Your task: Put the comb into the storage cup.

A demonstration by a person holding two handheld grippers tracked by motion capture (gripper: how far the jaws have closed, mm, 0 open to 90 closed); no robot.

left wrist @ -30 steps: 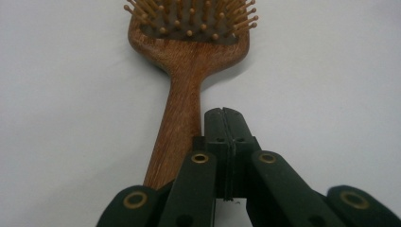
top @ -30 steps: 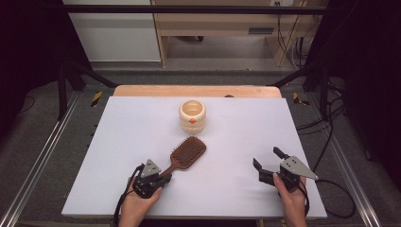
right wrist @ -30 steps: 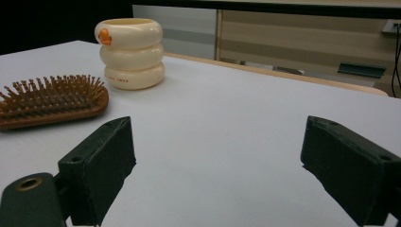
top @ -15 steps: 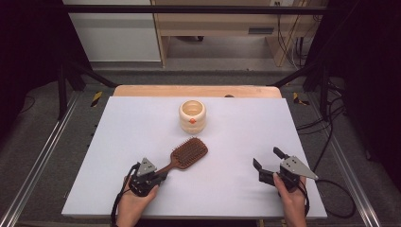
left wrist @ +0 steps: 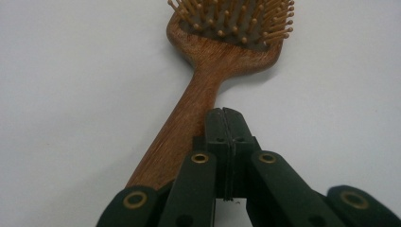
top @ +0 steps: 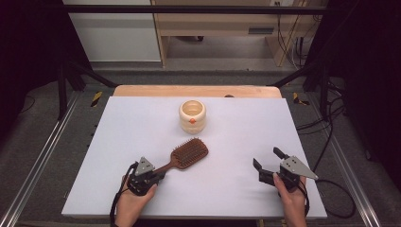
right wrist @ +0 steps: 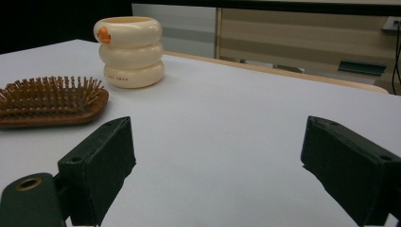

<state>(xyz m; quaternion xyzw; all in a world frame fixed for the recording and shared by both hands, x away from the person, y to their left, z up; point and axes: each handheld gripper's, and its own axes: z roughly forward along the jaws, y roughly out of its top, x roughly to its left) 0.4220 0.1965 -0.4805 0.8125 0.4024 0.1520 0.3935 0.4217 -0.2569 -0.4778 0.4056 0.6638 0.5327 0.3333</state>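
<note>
1. The left tongs (top: 158, 177) sit near the front left of the white worktop (top: 118, 142), held in the person's left hand (top: 130, 203).
2. In the left gripper view the two black jaws of the left tongs (left wrist: 224, 113) are pressed together, with nothing between them.
3. Their tip sits right at the handle of the brown hairbrush (left wrist: 189, 118), on its right side in that view. I cannot tell if the tip touches the handle.
4. The hairbrush (top: 187, 155) lies flat on the worktop with its bristles up. Its handle points to the left tongs and its wide head points toward the middle of the worktop.
5. Behind the hairbrush, farther from the person, stands a cream cup (top: 192, 116) that looks like three rings stacked up. It has a small orange dot on its side. It stands upright, apart from the brush.
6. The right tongs (top: 268, 161) are near the front right of the worktop, held in the person's right hand (top: 291, 201).
7. In the right gripper view the right tongs (right wrist: 215, 151) are spread wide, with only bare worktop between the jaws.
8. The right tongs are well apart from the hairbrush (right wrist: 49, 101) and the cup (right wrist: 131, 52).
</note>
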